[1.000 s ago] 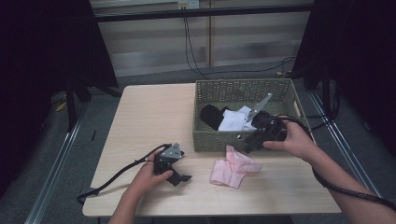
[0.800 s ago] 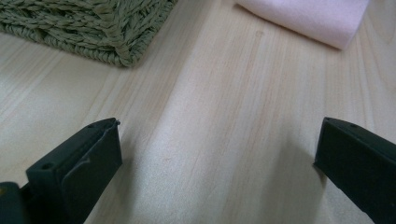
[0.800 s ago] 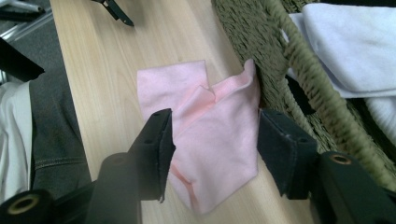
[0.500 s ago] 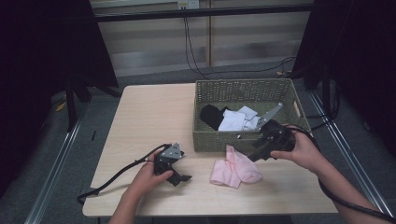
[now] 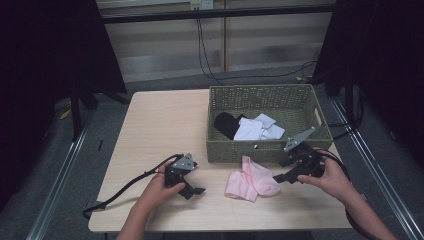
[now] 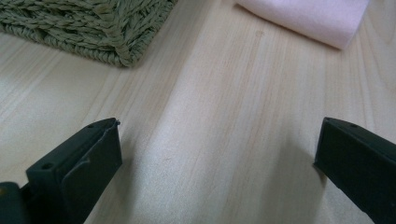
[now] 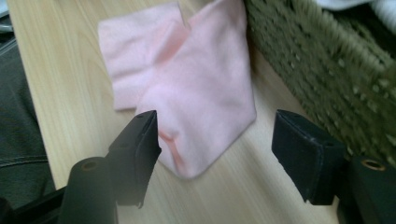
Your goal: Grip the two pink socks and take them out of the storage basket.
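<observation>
lay on the table just in front of the basket, the pink cloth, folded over itself into 2 overlapping flaps, its far edge close against the basket's front wall. seen in the right gripper view as a soft pink cloth spread flat on the pale wood, with the basket just beside it.

hovered just beside the cloth's near end, the right gripper, held in the person's right hand, jaws pointing toward the cloth. stood well apart in the right gripper view, the right gripper jaws, 1 over the cloth's near corner and the other over bare wood by the basket; had just been opening, released, with nothing pressed between them though the cloth's tip lay in the gap below.

rested on the table well to the left of the cloth, the left gripper, in the left hand, cable trailing off toward the table's near left corner. spread wide too in the left gripper view, the left gripper jaws, released, nothing but bare wood between them; beyond, a corner of the basket and an edge of the cloth.

inside the basket, 1 black item and white folded pieces beside it, touching.
</observation>
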`<state>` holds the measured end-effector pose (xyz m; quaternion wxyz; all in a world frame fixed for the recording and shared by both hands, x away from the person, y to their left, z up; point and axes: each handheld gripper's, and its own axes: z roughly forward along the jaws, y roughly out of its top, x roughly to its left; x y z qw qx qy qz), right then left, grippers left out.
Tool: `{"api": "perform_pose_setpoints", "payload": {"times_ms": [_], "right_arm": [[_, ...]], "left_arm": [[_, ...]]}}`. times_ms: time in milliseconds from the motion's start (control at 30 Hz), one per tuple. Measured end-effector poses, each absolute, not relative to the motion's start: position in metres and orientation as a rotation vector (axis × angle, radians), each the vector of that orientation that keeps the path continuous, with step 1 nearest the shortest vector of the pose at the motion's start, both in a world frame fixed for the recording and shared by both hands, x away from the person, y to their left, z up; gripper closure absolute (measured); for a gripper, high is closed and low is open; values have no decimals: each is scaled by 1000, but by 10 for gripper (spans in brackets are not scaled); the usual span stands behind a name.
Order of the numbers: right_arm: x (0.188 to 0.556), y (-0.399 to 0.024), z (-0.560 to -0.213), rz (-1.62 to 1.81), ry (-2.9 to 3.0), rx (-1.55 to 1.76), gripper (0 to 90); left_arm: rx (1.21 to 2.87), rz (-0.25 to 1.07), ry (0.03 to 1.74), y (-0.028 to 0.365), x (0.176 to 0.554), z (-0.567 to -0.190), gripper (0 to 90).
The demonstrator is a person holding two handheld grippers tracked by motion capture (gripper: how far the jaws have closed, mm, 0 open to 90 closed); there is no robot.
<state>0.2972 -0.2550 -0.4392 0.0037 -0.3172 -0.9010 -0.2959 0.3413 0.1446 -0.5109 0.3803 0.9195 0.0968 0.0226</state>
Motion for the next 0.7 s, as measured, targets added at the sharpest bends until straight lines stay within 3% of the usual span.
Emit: {"api": "perform_pose_setpoints", "payload": {"times_ms": [333,700], "right_arm": [[279,-280,-478,-1018,-2824,-1108,267],[270,-281,-491,-1021,-2870,-1086,255]], "left_arm": [[2348,58,247,145,341,-511,0],[2346,59,247,145,341,-511,0]]}}
